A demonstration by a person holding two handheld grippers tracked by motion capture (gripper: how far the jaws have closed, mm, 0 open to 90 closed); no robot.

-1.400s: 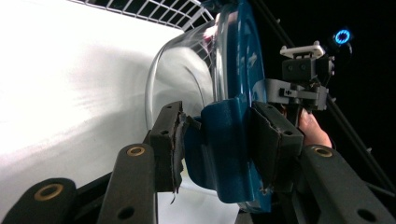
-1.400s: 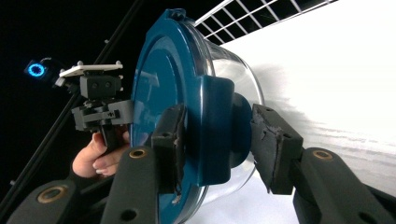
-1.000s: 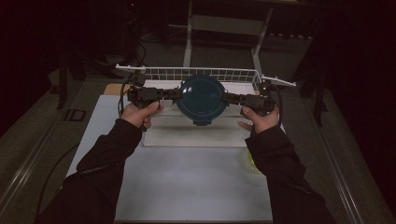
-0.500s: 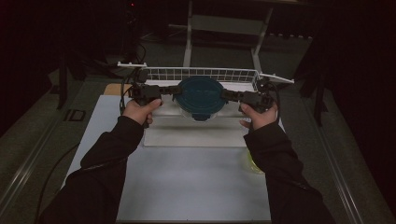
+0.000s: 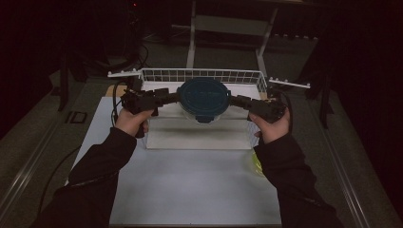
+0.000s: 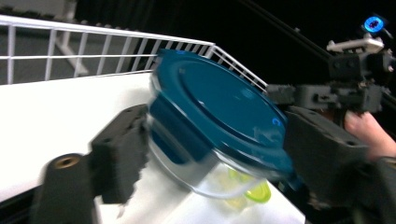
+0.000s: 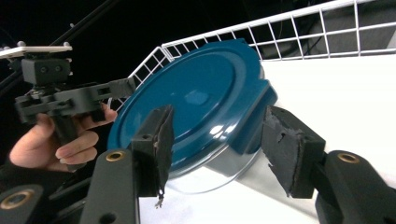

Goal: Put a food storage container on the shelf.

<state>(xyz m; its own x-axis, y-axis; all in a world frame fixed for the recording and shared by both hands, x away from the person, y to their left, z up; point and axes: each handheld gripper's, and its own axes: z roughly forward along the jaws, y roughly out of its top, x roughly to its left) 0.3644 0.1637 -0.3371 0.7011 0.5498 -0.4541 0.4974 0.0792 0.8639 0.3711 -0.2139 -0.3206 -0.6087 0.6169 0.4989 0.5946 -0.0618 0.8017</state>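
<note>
Jaws on both your grippers have just been opening, and a round clear container (image 5: 203,102) with a dark teal lid (image 5: 203,96) sits between each pair. On your left gripper (image 6: 210,154), the jaws stand either side of a lid clip; the near foam pad lies right against the clip, but blur hides whether it presses, so I cannot tell if this gripper has a grip. On your right gripper (image 7: 215,144), the jaws straddle another lid clip, one pad close against the lid's rim, the other showing a sliver of gap; again, a firm grip cannot be made out.

From the high view, the container is in the middle, between the two grippers, tilted so the lid faces somewhat toward you. Its clear bowl shows below the lid. Whether its base touches the surface underneath is unclear.

Your left hand (image 5: 132,121) holds its gripper at the container's left, your right hand (image 5: 272,127) holds its gripper at the container's right, both dark sleeves reaching in from the bottom edge.

Below the container lies a white tray (image 5: 199,138) edged at the back and sides by a white wire rack (image 5: 204,75). That stands on a pale tabletop (image 5: 190,190). A yellow-green object (image 5: 257,164) lies on the tabletop near your right forearm. Surroundings are dark.
</note>
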